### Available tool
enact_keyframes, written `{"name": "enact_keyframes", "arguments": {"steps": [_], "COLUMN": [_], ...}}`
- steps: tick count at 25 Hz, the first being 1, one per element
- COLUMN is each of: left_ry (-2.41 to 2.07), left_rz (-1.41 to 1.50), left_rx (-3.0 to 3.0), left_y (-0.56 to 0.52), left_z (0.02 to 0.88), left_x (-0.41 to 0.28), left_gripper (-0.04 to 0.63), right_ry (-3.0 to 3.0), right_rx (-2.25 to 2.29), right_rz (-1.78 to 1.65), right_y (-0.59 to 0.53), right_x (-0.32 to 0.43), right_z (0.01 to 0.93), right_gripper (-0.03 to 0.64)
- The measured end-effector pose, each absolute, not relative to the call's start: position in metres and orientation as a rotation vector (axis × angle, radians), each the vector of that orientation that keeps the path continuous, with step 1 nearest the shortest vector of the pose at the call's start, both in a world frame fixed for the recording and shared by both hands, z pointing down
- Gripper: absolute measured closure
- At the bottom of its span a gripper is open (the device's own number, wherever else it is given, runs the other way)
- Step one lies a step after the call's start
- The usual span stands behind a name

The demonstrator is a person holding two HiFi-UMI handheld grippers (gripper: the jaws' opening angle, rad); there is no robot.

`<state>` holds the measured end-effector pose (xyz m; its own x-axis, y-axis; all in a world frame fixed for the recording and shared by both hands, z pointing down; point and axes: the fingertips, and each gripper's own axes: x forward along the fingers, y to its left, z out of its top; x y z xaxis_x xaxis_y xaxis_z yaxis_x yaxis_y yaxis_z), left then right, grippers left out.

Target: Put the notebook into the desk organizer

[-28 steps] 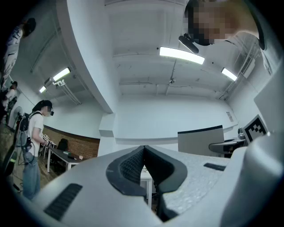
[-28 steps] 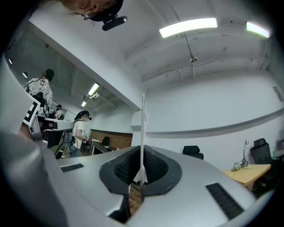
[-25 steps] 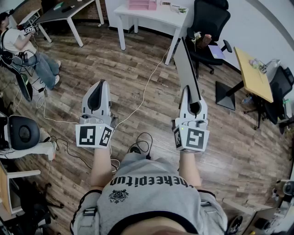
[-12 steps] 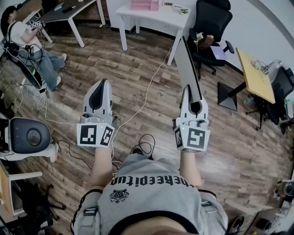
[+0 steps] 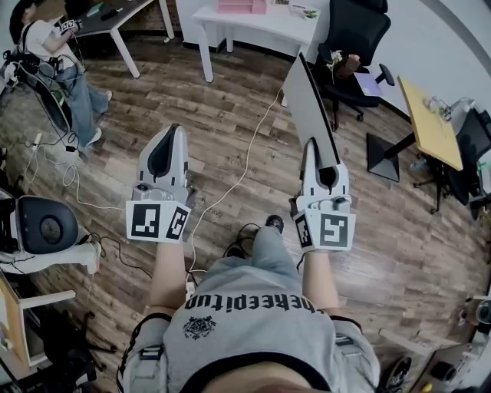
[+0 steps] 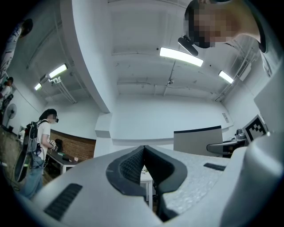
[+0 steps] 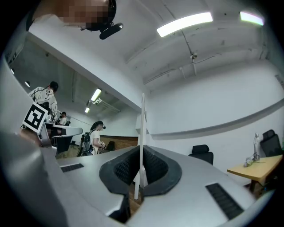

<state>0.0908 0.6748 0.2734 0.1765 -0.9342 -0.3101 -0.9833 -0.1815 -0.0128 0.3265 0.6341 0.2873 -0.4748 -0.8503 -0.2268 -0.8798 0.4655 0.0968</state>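
Note:
A thin grey notebook [image 5: 308, 107] stands on edge and rises up out of my right gripper [image 5: 312, 147], which is shut on its lower end. In the right gripper view the notebook [image 7: 143, 119] shows as a narrow white edge clamped between the dark pads of the right gripper [image 7: 141, 155]. My left gripper [image 5: 175, 132] hangs level beside it over the wooden floor, shut with nothing in it; its pads meet in the left gripper view [image 6: 143, 153]. The notebook [image 6: 197, 141] shows there too, at the right. A pink desk organizer [image 5: 241, 7] sits on the white table [image 5: 268, 27] far ahead.
A black office chair [image 5: 349, 38] stands right of the white table, and a yellow table [image 5: 432, 123] further right. A person [image 5: 54, 54] sits at the far left by a dark desk. Cables [image 5: 245, 146] run across the floor. A grey stool [image 5: 42, 226] stands at my left.
The view has shifted forward toward the white table and a knee and shoe now show below the grippers. Both grippers keep their hold and spacing.

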Motion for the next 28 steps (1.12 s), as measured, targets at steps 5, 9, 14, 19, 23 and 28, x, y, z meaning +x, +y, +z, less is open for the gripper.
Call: {"name": "enact_keyframes", "arguments": {"steps": [5, 9, 14, 19, 23, 28], "left_ry": [1.869, 1.889, 1.897, 1.898, 1.896, 1.888], "left_rz": [0.296, 0.321, 0.350, 0.356, 0.347, 0.362], "left_rx": [-2.211, -2.201, -2.181, -2.162, -2.162, -2.153], "left_y": [0.645, 0.608, 0.548, 0.487, 0.443, 0.393], "left_z": [0.276, 0.276, 0.265, 0.252, 0.248, 0.242], "left_x": [0.077, 0.061, 0.037, 0.024, 0.021, 0.019], "left_gripper": [0.592, 0.592, 0.592, 0.592, 0.592, 0.592], "right_ry": [2.543, 2.554, 2.530, 2.528, 2.524, 2.523], "right_rx": [-1.597, -1.596, -1.588, -1.578, -1.565, -1.546], "right_rz": [0.320, 0.304, 0.314, 0.338, 0.340, 0.345], "right_y": [0.599, 0.558, 0.492, 0.430, 0.386, 0.337], "right_x": [0.312, 0.296, 0.275, 0.262, 0.258, 0.253], "right_z": [0.296, 0.297, 0.284, 0.272, 0.268, 0.265], "right_gripper": [0.607, 0.607, 0.607, 0.607, 0.607, 0.607]}}
